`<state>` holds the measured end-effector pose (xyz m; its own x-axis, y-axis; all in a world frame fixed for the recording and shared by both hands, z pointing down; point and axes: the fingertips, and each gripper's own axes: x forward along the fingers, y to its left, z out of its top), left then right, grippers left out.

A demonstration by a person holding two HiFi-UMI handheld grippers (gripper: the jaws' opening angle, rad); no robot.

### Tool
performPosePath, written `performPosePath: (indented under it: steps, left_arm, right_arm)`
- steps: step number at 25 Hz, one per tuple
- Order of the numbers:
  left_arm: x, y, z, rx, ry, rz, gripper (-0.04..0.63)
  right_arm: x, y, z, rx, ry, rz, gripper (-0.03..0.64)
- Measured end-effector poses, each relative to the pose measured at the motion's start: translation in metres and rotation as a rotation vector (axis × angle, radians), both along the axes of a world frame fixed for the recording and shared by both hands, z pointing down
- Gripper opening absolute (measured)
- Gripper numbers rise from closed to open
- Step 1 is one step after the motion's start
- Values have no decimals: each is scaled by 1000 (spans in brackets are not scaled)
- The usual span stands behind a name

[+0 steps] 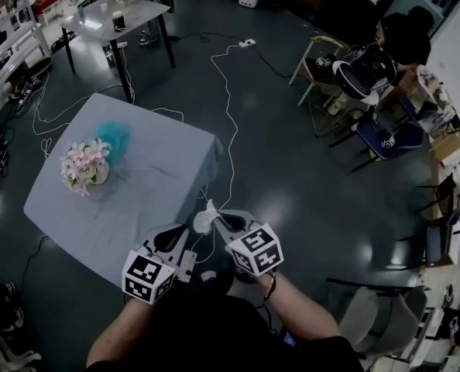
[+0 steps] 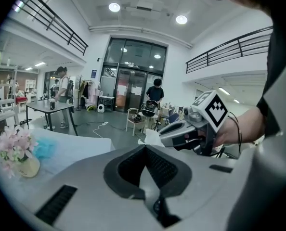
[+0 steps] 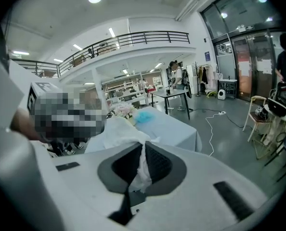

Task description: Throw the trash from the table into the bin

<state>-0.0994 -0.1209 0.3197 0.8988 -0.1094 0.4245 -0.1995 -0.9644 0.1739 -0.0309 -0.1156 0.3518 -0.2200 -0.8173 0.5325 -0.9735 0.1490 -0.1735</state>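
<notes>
My right gripper (image 3: 143, 145) is clamped on the white tissue (image 3: 141, 169). The crumpled paper fills the gap between the pads and billows out past the tips, so I can't see how far it runs. My left gripper (image 2: 145, 147) has its jaws pressed together. A corner of the tissue shows right at their tip, but I can't tell whether they pinch it or it only sits beside them.

From the head view both grippers are close together, tips nearly meeting around the tissue, low in front of me. My forearms are cut off by the frame's lower edge. The tissue hangs just past the near corner of the table (image 1: 160, 169), and the grippers hide that corner. Further back on the grey cloth stand pink flowers (image 1: 84, 165) beside a fuzzy teal thing (image 1: 114, 138) that I can't make out.
</notes>
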Motion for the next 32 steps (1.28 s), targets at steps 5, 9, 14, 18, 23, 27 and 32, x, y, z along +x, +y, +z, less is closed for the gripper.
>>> performPosePath:
  steps: [5,9,14,18,23,27,32]
  left_arm:
    - [39,44,11,-22,-18,93,12]
    - [81,74,21,-22,-35,184,12]
    - [129,119,31,-20,-44,299,12]
    - [161,152,63,24,-76,403,12]
    - [198,194,91,36,-82,495,12]
    - [220,208,118,25,-106,541,12]
    - [245,220,166,-13,-153,578,12]
  right_arm:
    - [35,59,7,-3,-45,98,11]
    - [71,102,17,-12,-55,199,11]
    - [108,154,28,-24,-65,297,11]
    - [129,194,43,-18,-104,389,11]
    - [151,235,65,-14,-110,481,11]
    - [171,261,105,-45,-145,548,11]
    - [192,299,168,-122,-226,637,11]
